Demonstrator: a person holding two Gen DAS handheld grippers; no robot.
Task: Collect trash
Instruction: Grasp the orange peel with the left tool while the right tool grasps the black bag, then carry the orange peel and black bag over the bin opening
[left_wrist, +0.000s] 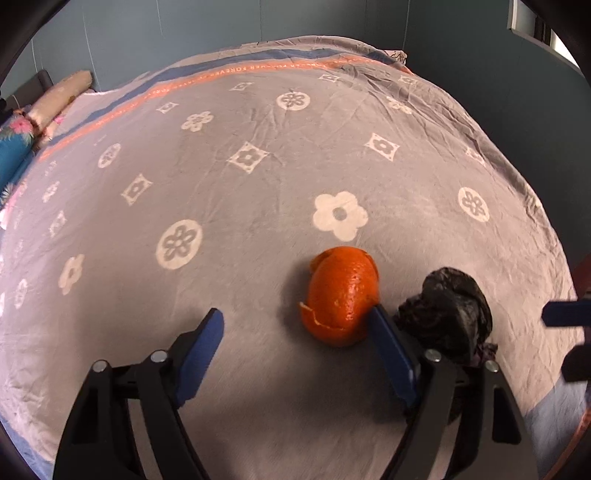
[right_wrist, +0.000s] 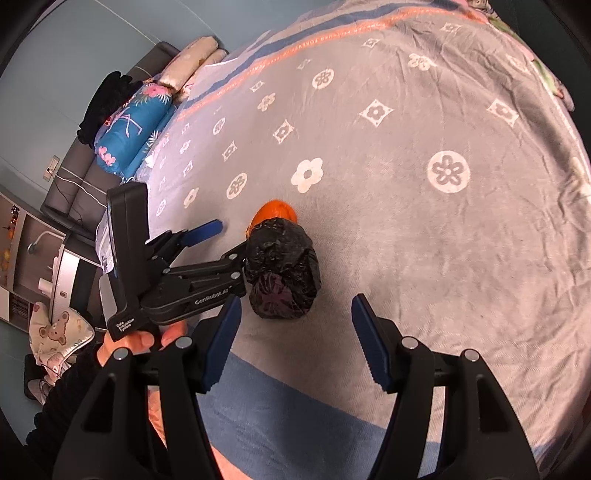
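The black bag (right_wrist: 282, 275) hides most of the orange peel (right_wrist: 275, 212); the right gripper (left_wrist: 565, 314) is cut off.

Grey flower-patterned bedspread (left_wrist: 258, 221), teal walls (left_wrist: 147, 33), grey headboard (right_wrist: 74, 177).

Your left gripper (left_wrist: 297, 325) points steeply down, jaws spread wide — the right-hand blue pad (left_wrist: 391, 354) sits against something, the other pad (left_wrist: 201, 350) is clear. Your left hand (right_wrist: 140, 339) wraps the handle from below, a dark ribbed sleeve (right_wrist: 62, 398) at the wrist. Your right gripper (right_wrist: 293, 343) tilts down too — jaws apart, nothing between them.
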